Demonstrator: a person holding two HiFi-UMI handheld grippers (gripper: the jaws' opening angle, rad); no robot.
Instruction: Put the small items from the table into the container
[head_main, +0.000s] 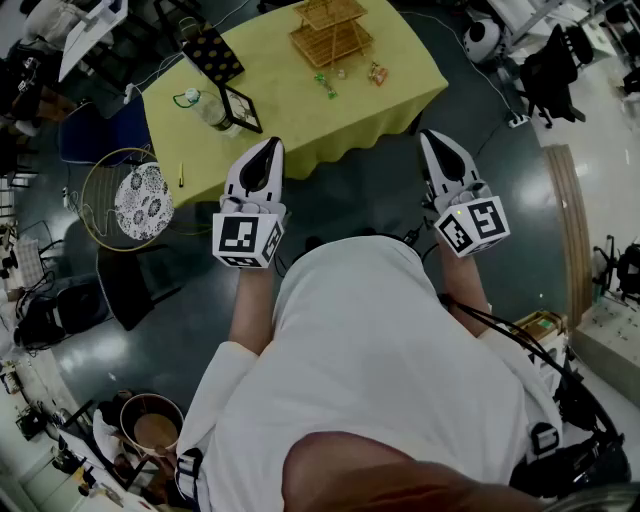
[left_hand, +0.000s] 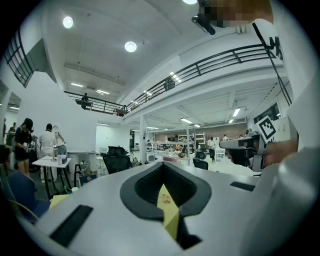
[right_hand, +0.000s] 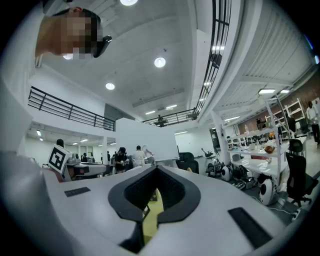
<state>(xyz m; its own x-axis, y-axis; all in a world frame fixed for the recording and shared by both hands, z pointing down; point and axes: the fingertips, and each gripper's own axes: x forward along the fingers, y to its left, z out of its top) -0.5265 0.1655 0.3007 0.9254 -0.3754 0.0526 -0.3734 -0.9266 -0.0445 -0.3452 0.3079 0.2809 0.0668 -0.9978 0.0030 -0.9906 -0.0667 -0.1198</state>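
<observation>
A table under a yellow cloth (head_main: 300, 120) stands ahead of me in the head view. On its far part sits a wooden slatted container (head_main: 330, 35). Small items lie just in front of it: a green one (head_main: 325, 83), a pale one (head_main: 342, 72) and an orange-red one (head_main: 377, 72). My left gripper (head_main: 273, 145) is held level over the table's near edge, shut and empty. My right gripper (head_main: 430, 136) hovers just off the table's near right corner, also shut and empty. In each gripper view only a sliver of yellow cloth shows between the jaws of the left gripper (left_hand: 167, 197) and the right gripper (right_hand: 152, 200).
On the table's left are a water bottle (head_main: 207, 106), a black framed picture (head_main: 241, 108), a dotted black box (head_main: 211, 52) and a pen (head_main: 181, 175). A wire chair with a patterned cushion (head_main: 135, 200) stands left of the table. Office chairs, desks and people fill the hall behind.
</observation>
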